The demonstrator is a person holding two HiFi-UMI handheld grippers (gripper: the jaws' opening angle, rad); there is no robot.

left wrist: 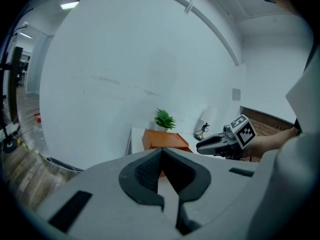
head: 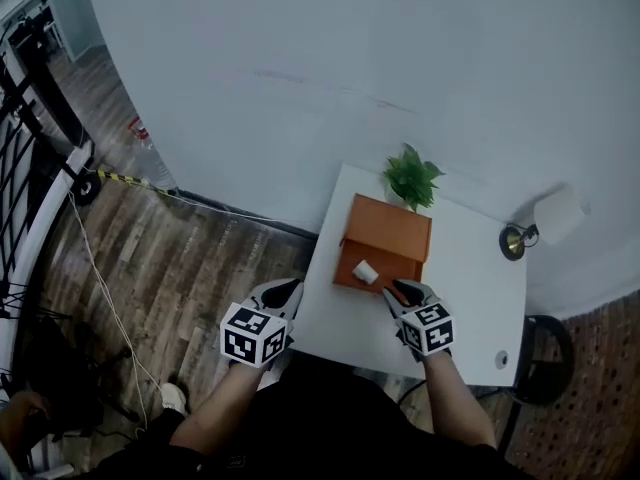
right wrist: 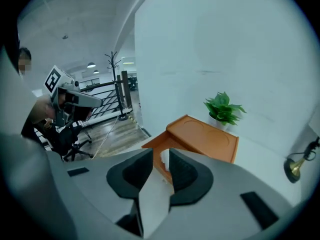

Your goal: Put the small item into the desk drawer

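The small white item (head: 365, 272) lies in the open orange drawer (head: 347, 267). The right gripper (head: 400, 288) is just beside the drawer, fingers released. The left gripper (head: 288, 288) is left of the drawer, fingers clenched and empty.

A small white cylindrical item (head: 365, 272) lies on its side inside the shallow orange wooden drawer (head: 392, 264). The drawer is pulled out towards the person from a low orange wooden box (head: 390, 226), which stands on the white surface (head: 470, 268) near its far edge.
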